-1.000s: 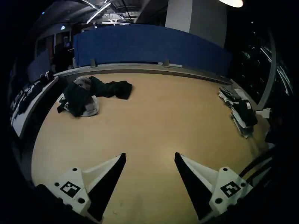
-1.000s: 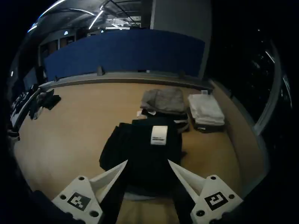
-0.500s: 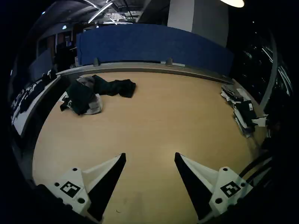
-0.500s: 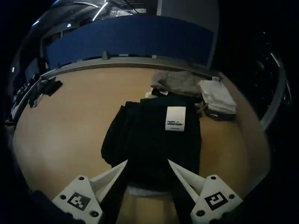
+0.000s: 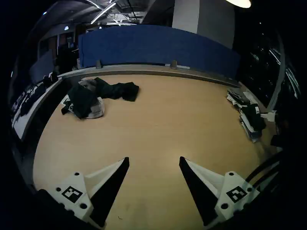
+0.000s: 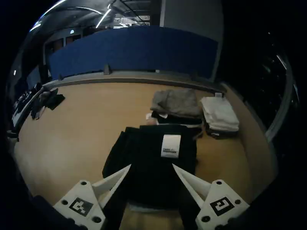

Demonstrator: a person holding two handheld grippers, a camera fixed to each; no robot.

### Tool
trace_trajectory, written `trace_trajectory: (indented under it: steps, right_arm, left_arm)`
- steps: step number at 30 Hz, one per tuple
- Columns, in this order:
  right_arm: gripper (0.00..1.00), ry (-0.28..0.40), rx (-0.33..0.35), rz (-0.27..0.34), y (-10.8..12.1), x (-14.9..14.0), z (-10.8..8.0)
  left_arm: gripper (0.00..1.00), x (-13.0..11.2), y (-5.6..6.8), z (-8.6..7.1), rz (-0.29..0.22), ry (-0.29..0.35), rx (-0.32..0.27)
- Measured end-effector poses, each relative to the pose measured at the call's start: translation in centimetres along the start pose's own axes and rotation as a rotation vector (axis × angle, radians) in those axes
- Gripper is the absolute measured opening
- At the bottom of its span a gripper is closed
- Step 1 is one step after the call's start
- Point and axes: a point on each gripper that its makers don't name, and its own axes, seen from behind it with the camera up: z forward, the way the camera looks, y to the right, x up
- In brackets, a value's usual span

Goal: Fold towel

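Left gripper view: left gripper (image 5: 153, 158) low at 6 o'clock, its two fingers spread wide, nothing between them but bare wood; wooden table (image 5: 165, 115) runs off ahead, light tan, curved at its far edge; heap of dark cloth (image 5: 92, 96) at 10 o'clock, crumpled, with a pale piece showing under its near side; well apart from it, at 3 o'clock near the table's edge, a row of folded things (image 5: 249, 117), dark and light, too small to sort; blue partition (image 5: 153, 46) along the far side at 12 o'clock; ceiling lamp (image 5: 238, 3) lit at 1 o'clock.

Right gripper view: right gripper (image 6: 151, 165) at 6 o'clock, fingers apart, not clamped on anything; black towel (image 6: 149, 153) lies flat on the table (image 6: 84, 126) straight ahead, folded to a rough rectangle, its near part running in between the fingers; whether the fingertips touch the cloth I cannot tell; white label (image 6: 170, 146) on the towel's top face, right of centre; print too small to make out; left side of the towel shows a second layer sticking out past the top fold.

Beyond the towel at 12 to 1 o'clock: grey folded towel (image 6: 172, 101) resting on a dark folded one (image 6: 178, 118); just beside these at 2 o'clock, a white folded stack (image 6: 220, 115); small dark pile (image 6: 48, 101) far off at 10 o'clock by the table's edge; light dim overall.
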Motion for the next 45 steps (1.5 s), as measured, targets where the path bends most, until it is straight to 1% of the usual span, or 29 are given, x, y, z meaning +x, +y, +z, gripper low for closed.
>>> trace_trajectory:
  steps: [5,8,15,20,23,25,26,30,32,33,34,39,45]
  right_arm:
    - [0.63,0.019,-0.005,0.001,1.0,2.5,1.5]
    - [0.63,0.008,-0.004,0.002,1.4,2.9,2.8]
    - [0.63,-0.058,0.006,0.023,1.9,1.8,5.4]
    - [0.63,-0.092,0.006,0.039,2.3,0.8,6.4]
    - [0.63,-0.090,0.008,0.046,2.3,0.8,6.5]
    - [0.64,-0.077,0.010,0.048,2.2,1.2,6.2]
    - [0.66,-0.069,0.011,0.048,2.2,1.5,6.0]
    - [0.86,-0.012,0.018,0.039,1.6,3.2,4.5]
    - [0.90,0.014,0.017,0.029,1.3,4.0,3.5]
    - [0.96,0.029,0.017,0.023,1.1,4.3,2.9]
    - [0.99,0.041,0.017,0.017,0.9,4.6,2.4]
    - [1.00,0.094,0.011,-0.005,0.2,5.7,-0.1]
    - [1.00,0.123,0.003,-0.015,-0.3,6.1,-1.9]
  left_arm:
    - [0.97,-0.1,0.0,0.0,-0.003,-0.002,0.006]
    - [0.97,-0.1,-0.1,0.0,-0.006,-0.003,0.011]
    - [0.97,-0.2,-0.4,-0.1,-0.013,-0.003,0.023]
    - [0.97,-0.3,-0.8,-0.3,-0.015,-0.003,0.033]
    - [0.97,-0.3,-1.0,-0.4,-0.019,-0.003,0.036]
    - [0.97,-0.3,-1.0,-0.4,-0.020,-0.002,0.036]
    - [0.97,-0.3,-1.0,-0.4,-0.021,-0.001,0.036]
    - [0.97,-0.1,-0.9,-0.4,-0.020,0.004,0.034]
    - [0.97,0.0,-0.9,-0.4,-0.021,0.006,0.033]
    - [0.97,0.1,-0.8,-0.4,-0.022,0.008,0.032]
    - [0.97,0.1,-0.8,-0.4,-0.022,0.009,0.031]
    - [0.97,0.5,-0.6,-0.4,-0.021,0.018,0.022]
    - [0.97,0.8,-0.4,-0.3,-0.013,0.027,0.013]
